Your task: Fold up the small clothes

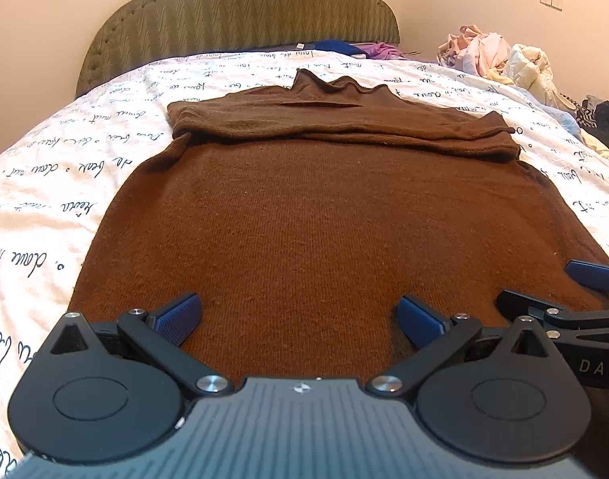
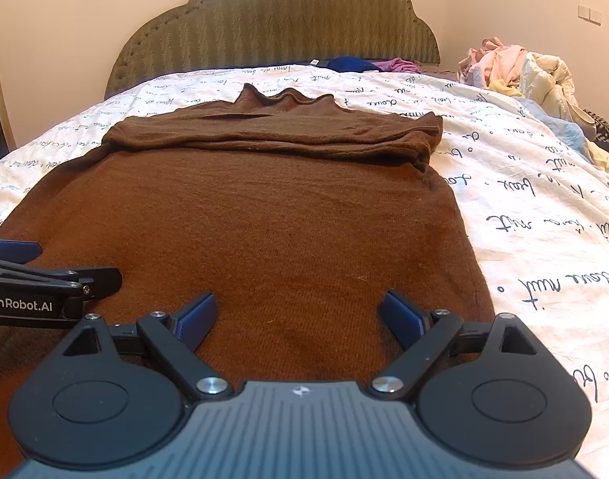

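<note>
My left tongs [image 1: 298, 317] and my right tongs [image 2: 296, 313] both hover low over the near hem of the brown knitted turtleneck sweater [image 1: 304, 207], which lies flat on the white bedsheet printed with dark cursive script [image 1: 64, 159]. Both pairs of jaws stand wide apart, their blue pads clear of the wool, and neither has hold of anything. In the left wrist view my right tongs show at the right edge of the frame; in the right wrist view my left tongs show at the left edge, so the 2 sit side by side along the hem.

The sweater fills the centre of each frame, its body running away from me toward the olive padded headboard [image 1: 240, 4] at the top. Its 2 sleeves look already folded across the chest in a thick band, with the wavy collar [image 1: 336, 84] beyond it.

I judge the knit soft, limp and fairly light, with a grippy surface that will not slip from the pads but will sag and stretch if lifted by 1 point. I would pinch the bottom hem near its 2 corners, 1 per tongs, taking both layers, and carry it up evenly toward the sleeve band.

A heap of pale pink and cream clothes [image 1: 500, 56] waits at the upper right.
</note>
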### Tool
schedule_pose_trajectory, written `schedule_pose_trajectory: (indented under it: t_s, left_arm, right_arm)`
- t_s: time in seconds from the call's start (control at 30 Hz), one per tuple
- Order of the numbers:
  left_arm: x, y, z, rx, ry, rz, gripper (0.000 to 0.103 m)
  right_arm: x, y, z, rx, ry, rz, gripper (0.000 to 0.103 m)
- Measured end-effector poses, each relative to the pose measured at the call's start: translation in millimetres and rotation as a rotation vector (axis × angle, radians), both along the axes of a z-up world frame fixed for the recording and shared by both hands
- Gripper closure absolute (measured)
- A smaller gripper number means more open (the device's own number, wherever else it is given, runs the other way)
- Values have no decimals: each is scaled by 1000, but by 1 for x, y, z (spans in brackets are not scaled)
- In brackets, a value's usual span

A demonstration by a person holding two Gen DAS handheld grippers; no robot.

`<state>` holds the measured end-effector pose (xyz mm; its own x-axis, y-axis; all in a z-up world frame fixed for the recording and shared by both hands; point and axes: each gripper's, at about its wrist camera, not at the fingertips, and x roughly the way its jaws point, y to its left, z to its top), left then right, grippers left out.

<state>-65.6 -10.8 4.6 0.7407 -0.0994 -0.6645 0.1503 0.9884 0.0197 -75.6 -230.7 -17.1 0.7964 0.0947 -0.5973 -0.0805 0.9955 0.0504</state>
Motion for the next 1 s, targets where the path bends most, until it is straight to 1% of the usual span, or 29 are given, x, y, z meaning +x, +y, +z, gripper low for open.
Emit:
schedule_pose_trajectory:
  t_s: [0.77, 1.0]
  left_arm:
    - [1, -1, -1, 10, -2, 0, 0]
    - [-11, 1, 0, 14, 3, 6, 0]
  right_arm:
    - [0, -1, 0, 3, 3, -2, 10]
    - [-9, -2, 0, 12, 7, -13, 10]
